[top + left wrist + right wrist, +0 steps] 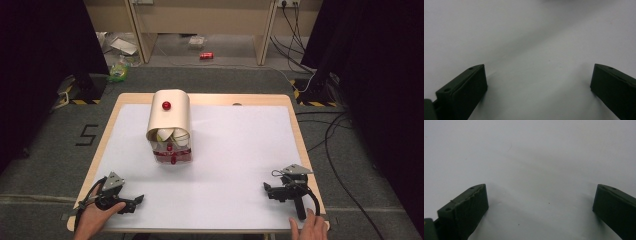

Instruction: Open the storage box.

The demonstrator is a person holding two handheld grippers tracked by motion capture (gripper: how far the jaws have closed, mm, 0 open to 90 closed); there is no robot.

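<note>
A cream, arch-shaped box [169, 117] with a red knob [166, 105] on top stands on the white sheet [240, 150] at the back left of the table. Its open front shows white cup-like pieces [172, 135] over a clear base with red parts [172, 156]. My left gripper [134, 202] rests low on the sheet at the front left, held by a hand, jaws open [539, 67] over bare white sheet. At the front right lies my right gripper [267, 189], a hand just behind it, its jaws also open [541, 186] with nothing between them.
The sheet covers a wooden table with its rim [301, 145] showing. Beyond the table lie a red can [206, 55] and a green item [118, 71] on the floor. Cables [330, 135] run along the floor at the right. Black curtains hang on both sides.
</note>
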